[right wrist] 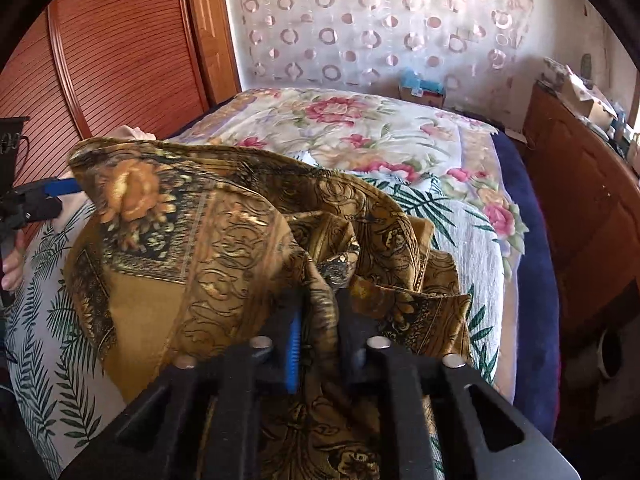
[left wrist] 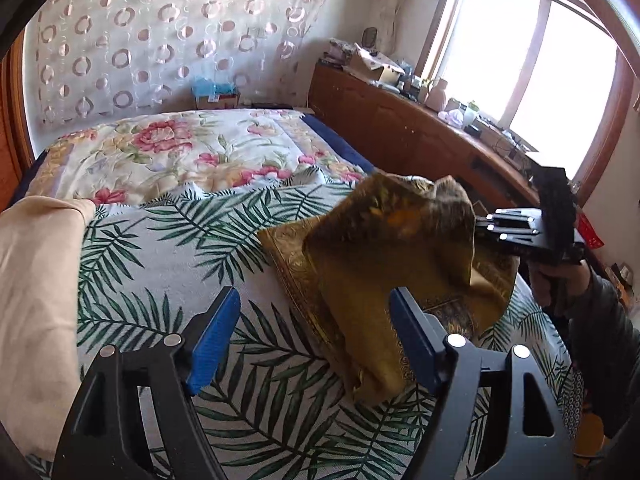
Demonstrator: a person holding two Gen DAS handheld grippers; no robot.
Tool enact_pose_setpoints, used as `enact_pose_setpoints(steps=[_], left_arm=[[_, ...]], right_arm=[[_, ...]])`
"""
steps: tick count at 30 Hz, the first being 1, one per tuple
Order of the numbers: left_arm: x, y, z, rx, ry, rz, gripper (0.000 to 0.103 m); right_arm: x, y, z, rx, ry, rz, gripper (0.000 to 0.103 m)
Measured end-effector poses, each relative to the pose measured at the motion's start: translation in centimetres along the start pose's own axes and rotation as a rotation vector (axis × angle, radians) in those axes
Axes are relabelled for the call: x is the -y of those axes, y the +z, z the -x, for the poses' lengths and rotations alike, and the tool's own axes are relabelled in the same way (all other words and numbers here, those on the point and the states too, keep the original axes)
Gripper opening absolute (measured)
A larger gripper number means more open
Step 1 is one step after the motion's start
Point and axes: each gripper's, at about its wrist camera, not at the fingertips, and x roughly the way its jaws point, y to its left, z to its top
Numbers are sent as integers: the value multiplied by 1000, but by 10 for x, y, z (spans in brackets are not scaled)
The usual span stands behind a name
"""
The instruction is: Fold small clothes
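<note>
Right gripper [right wrist: 316,332] jaws pinch the gold cloth [right wrist: 224,240]; left gripper [left wrist: 316,336] jaws spread, empty. Lay your fold square, edges aligned, on the bed [left wrist: 168,240].

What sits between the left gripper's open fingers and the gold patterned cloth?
Only bare palm-leaf bedspread, seen in the left wrist view. The left gripper is open beside the gold patterned cloth, which the right gripper pinches.

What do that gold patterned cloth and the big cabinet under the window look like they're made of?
The gold cloth looks like a thin woven fabric with a slight sheen, maybe silky or synthetic: it drapes in soft folds and its printed scrollwork catches light. The cabinet looks like reddish-brown wood with a smooth varnish, since it reflects the window faintly.
</note>
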Motion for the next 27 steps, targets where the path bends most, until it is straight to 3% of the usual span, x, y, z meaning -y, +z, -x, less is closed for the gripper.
enact_pose_setpoints(steps=[4, 8, 13, 15, 18, 21, 22, 24, 26, 27], left_arm=[[9, 7, -11, -12, -3, -24, 77], [13, 15, -20, -11, 20, -40, 77], [11, 21, -33, -38, 45, -43, 77], [10, 23, -37, -46, 42, -44, 77], [6, 27, -42, -48, 48, -35, 77], [4, 33, -49, -49, 47, -28, 78], [3, 35, -52, -45, 40, -28, 77], [-1, 40, -59, -50, 28, -14, 60], [-5, 43, -67, -72, 20, 8, 50], [-6, 43, -70, -77, 27, 9, 50]], right_arm=[[8, -4, 22, 107, -49, -33, 8], [21, 1, 44, 211, -155, -128, 8], [28, 1, 41, 155, -254, -209, 10], [30, 2, 43, 152, -270, -215, 26], [29, 3, 49, 161, -255, -236, 33], [21, -2, 64, 175, -252, -229, 52], [18, -8, 66, 178, -249, -227, 53], [18, -16, 47, 164, -232, -228, 57], [17, -23, 41, 138, -219, -222, 57], [18, -24, 39, 129, -215, -218, 57]])
